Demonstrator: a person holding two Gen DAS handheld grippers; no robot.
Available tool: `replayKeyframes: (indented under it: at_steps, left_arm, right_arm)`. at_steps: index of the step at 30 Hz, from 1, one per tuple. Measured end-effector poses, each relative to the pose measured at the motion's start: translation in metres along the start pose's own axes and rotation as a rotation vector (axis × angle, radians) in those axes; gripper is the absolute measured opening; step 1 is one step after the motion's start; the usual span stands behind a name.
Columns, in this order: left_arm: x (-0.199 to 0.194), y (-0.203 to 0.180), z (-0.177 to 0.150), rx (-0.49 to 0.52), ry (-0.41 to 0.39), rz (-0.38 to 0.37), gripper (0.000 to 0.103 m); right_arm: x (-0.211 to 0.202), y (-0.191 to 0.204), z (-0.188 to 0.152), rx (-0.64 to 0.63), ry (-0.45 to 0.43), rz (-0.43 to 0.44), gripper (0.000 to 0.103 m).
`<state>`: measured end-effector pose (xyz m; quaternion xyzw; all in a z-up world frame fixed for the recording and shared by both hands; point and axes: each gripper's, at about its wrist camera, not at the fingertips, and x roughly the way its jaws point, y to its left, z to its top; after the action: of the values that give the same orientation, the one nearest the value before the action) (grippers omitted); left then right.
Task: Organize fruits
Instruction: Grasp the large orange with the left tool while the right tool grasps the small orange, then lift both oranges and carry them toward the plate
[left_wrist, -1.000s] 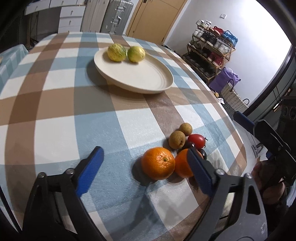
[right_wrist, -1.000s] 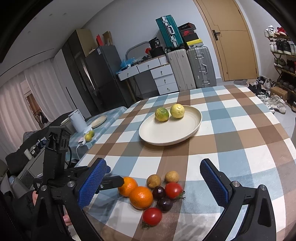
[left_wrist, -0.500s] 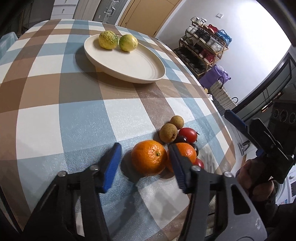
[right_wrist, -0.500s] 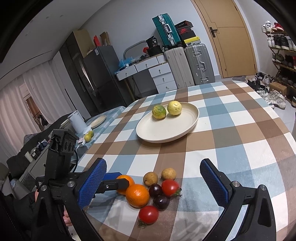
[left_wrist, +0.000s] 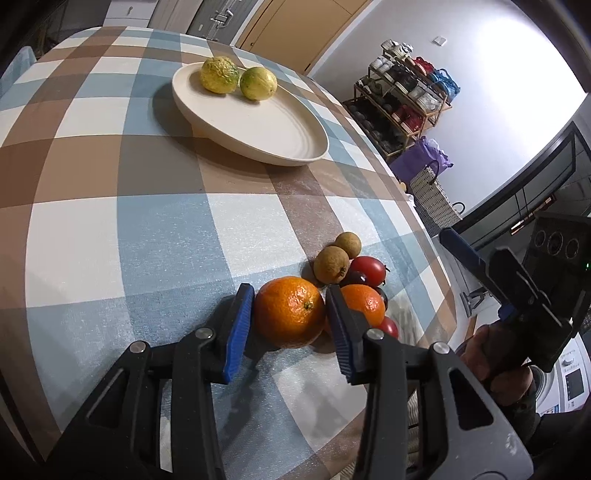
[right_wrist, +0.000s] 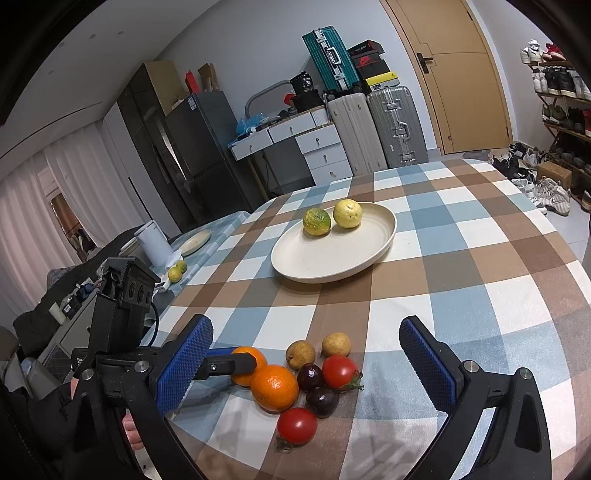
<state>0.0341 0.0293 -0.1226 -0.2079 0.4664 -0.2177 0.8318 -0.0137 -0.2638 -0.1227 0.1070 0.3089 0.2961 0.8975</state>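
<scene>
My left gripper (left_wrist: 290, 310) is shut on an orange (left_wrist: 290, 316) that rests on the checked tablecloth; the same orange (right_wrist: 248, 363) shows half hidden behind the left finger in the right wrist view. A second orange (right_wrist: 275, 387) lies against it. Around it lie two red tomatoes (right_wrist: 340, 371), two dark plums (right_wrist: 311, 376) and two brown fruits (right_wrist: 300, 354). A cream plate (right_wrist: 354, 258) farther back holds two yellow-green citrus fruits (right_wrist: 316, 220). My right gripper (right_wrist: 304, 363) is open and empty, above the fruit pile.
The table edge (left_wrist: 436, 254) runs just right of the fruit pile. A second table (right_wrist: 207, 236) at the left carries a white jug, a small plate and two lemons. Suitcases, drawers, a fridge and a shoe rack stand around the room.
My left gripper moved forward and its fingers closed from wide apart onto the nearer orange. The right gripper stayed open and almost still.
</scene>
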Motion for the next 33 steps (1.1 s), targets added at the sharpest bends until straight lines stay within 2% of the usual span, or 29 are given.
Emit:
replayKeyframes:
  at_steps: [10, 22, 28, 30, 32, 33]
  left_arm:
    - [-0.021, 0.009, 0.006, -0.017, -0.062, -0.005, 0.037]
    - [-0.053, 0.025, 0.007, -0.04, -0.132, -0.008, 0.037]
    - [-0.057, 0.035, 0.004, -0.059, -0.14, -0.015, 0.037]
    - [-0.057, 0.037, 0.003, -0.064, -0.141, -0.016, 0.037]
    - [-0.058, 0.039, 0.002, -0.068, -0.142, -0.015, 0.037]
    - [-0.058, 0.04, 0.002, -0.069, -0.143, -0.015, 0.037]
  right_arm:
    - [0.011, 0.013, -0.01, -0.049, 0.067, 0.019, 0.103]
    - [0.033, 0.039, -0.034, -0.18, 0.162, -0.019, 0.102]
    - [0.044, 0.048, -0.04, -0.209, 0.198, -0.026, 0.089]
    - [0.049, 0.053, -0.042, -0.25, 0.206, -0.073, 0.084]
    - [0.054, 0.059, -0.045, -0.31, 0.211, -0.134, 0.073]
    - [0.057, 0.06, -0.047, -0.328, 0.217, -0.155, 0.072]
